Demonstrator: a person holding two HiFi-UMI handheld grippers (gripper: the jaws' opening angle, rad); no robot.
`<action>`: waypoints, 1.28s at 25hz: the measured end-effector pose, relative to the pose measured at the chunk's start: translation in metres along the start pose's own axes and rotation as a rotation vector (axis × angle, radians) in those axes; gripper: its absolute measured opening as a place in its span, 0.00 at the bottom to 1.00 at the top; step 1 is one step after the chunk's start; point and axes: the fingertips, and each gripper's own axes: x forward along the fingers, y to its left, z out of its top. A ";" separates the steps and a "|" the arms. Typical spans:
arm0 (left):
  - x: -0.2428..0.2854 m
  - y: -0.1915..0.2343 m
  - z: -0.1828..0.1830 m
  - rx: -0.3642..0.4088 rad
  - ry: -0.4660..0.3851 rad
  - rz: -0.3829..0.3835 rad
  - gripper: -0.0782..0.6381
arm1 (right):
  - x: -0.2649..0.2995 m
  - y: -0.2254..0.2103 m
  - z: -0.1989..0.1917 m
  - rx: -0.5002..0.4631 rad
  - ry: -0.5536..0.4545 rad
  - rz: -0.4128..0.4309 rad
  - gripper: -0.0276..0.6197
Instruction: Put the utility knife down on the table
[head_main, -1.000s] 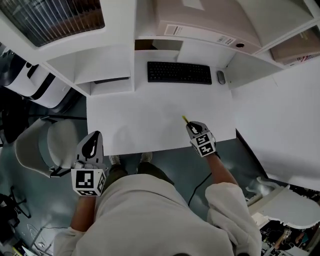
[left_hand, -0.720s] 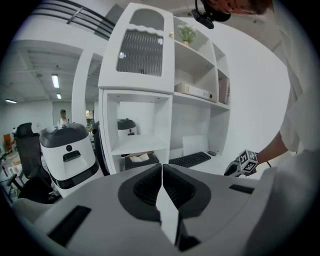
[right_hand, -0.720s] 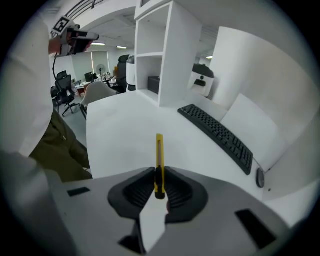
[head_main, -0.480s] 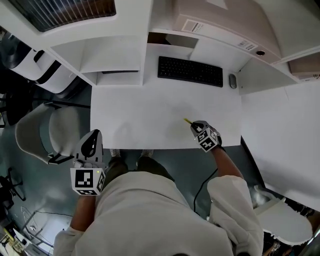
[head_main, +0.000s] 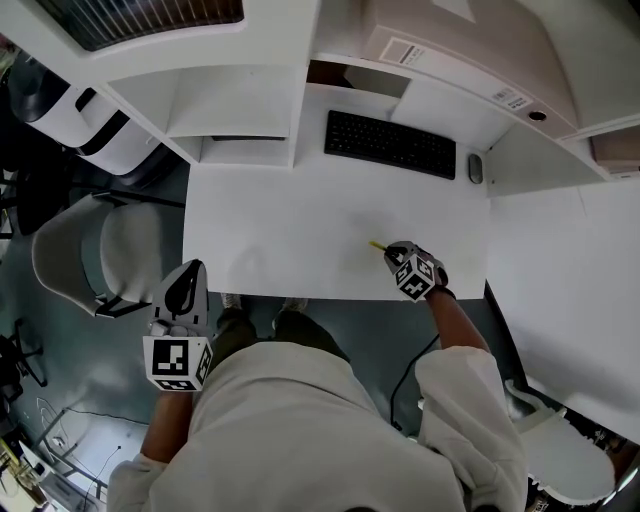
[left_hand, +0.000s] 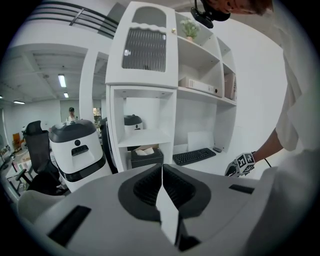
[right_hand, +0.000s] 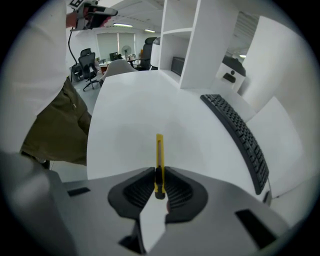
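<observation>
Right claw (right_hand: 159, 182) was clamped on the yellow utility knife (right_hand: 159, 159). Its pads gripped the knife's rear end, jaws a sliver apart w/ the handle btwn them. The knife stuck out fwd past the jaws over the white bench (right_hand: 125, 115); couldn't tell if its tip touched the top. In head view this claw sat over the bench's near edge, right of centre, pointing steeply down, forearm reaching in from below-right. Keyboard (head_main: 390, 145) lay at the far side, well apart from the knife. Left claw (left_hand: 162, 182) was closed, pads together, nothing btwn. It hung off the bench's front-left corner, tilted slightly down.
</observation>
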 end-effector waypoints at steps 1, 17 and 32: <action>0.000 0.000 -0.001 0.000 0.003 0.002 0.12 | 0.003 0.000 -0.001 -0.020 0.009 0.006 0.14; 0.002 0.000 -0.012 -0.011 0.036 0.028 0.12 | 0.032 0.000 -0.011 -0.277 0.129 0.107 0.14; 0.001 -0.005 -0.016 -0.011 0.046 0.027 0.12 | 0.037 0.002 -0.012 -0.335 0.209 0.240 0.14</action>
